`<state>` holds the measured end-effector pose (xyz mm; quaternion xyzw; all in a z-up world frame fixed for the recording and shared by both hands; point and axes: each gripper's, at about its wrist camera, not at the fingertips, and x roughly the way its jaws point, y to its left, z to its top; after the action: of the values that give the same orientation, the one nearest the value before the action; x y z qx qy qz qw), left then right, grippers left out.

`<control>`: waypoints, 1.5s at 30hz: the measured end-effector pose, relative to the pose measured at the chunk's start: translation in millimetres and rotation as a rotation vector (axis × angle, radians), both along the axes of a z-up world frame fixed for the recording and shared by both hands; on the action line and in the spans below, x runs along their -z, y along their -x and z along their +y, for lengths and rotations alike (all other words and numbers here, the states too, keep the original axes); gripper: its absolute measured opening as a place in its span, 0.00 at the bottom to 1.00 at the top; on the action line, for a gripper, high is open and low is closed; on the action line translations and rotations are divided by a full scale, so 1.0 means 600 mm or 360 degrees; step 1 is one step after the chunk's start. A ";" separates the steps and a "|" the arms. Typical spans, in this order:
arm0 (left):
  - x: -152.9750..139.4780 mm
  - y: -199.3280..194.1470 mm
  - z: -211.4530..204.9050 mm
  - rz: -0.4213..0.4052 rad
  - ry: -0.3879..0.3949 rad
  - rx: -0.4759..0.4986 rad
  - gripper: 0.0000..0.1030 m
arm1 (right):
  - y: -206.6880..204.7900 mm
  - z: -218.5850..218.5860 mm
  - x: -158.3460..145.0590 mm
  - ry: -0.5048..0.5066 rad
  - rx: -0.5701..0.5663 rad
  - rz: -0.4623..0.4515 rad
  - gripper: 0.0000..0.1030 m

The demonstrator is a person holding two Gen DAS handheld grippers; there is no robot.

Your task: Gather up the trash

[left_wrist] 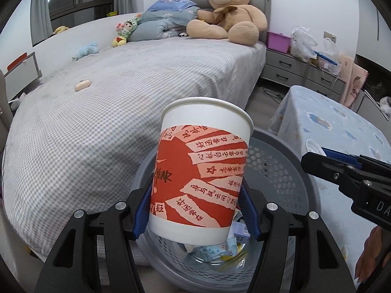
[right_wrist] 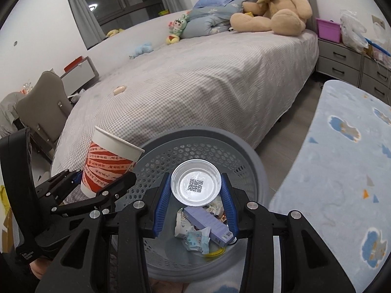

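Observation:
My left gripper (left_wrist: pixel 195 210) is shut on a white and red paper cup (left_wrist: pixel 200 171) and holds it upright above the grey perforated trash basket (left_wrist: pixel 281 171). The cup also shows at the left of the right wrist view (right_wrist: pixel 110 163), beside the basket's rim (right_wrist: pixel 254 156). My right gripper (right_wrist: pixel 195 202) is shut on a clear plastic lid with a QR code (right_wrist: pixel 195 183), held flat over the basket. Wrappers and a purple box (right_wrist: pixel 207 222) lie in the basket bottom. The right gripper also shows in the left wrist view (left_wrist: pixel 315 156).
A bed with a grey checked sheet (left_wrist: pixel 122 112) stands behind the basket, with a large teddy bear (left_wrist: pixel 229 12) at its head. A table with a blue cloud cloth (right_wrist: pixel 342 171) is to the right. Grey drawers (left_wrist: pixel 293 68) stand at the back; a chair (right_wrist: pixel 46 107) at left.

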<state>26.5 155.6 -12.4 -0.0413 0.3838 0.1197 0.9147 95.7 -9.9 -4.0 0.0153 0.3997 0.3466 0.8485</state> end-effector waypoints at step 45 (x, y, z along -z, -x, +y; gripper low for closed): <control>0.000 0.003 0.017 0.0001 -0.0031 -0.0131 0.82 | -0.003 -0.015 0.015 0.0013 0.0070 -0.0001 0.74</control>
<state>24.8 165.9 -12.3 -0.0481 0.3807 0.1608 0.9093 97.4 -19.2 -12.8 0.0204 0.4004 0.3262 0.8561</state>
